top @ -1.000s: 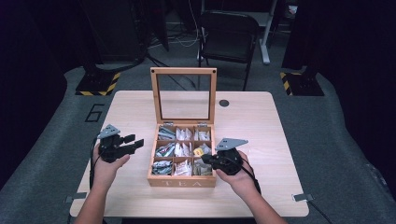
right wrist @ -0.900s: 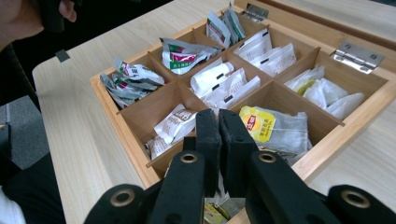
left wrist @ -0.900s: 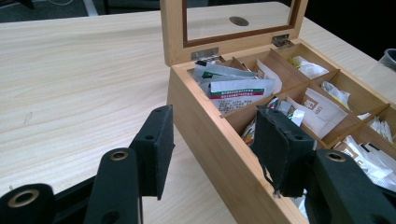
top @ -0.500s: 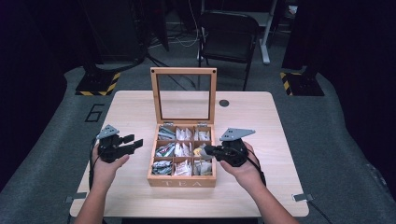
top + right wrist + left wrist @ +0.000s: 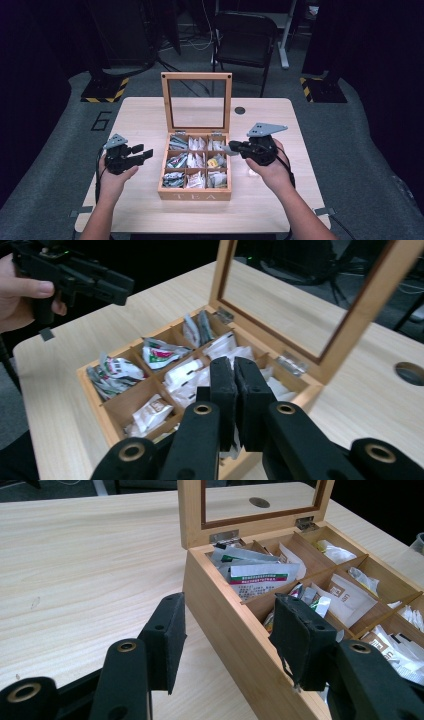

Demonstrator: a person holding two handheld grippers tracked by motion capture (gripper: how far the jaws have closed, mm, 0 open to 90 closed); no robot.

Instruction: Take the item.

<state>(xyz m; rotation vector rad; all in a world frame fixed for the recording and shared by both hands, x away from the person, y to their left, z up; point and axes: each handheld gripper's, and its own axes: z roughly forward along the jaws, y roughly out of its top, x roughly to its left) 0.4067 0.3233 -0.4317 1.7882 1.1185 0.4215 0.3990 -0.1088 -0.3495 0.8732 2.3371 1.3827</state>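
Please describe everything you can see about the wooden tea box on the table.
The tea box is light wood, with TEA on its front wall. It stands near the front middle of the table. Its hinged lid, a wooden frame around a clear pane, stands open and upright at the back. Thin dividers form nine compartments in three rows, holding tea packets, mostly white or grey. Neither gripper visibly touches it.

Print on tea packets (image 5: 265, 577) too small to read; clear object (image 5: 417, 542) cut by right edge.
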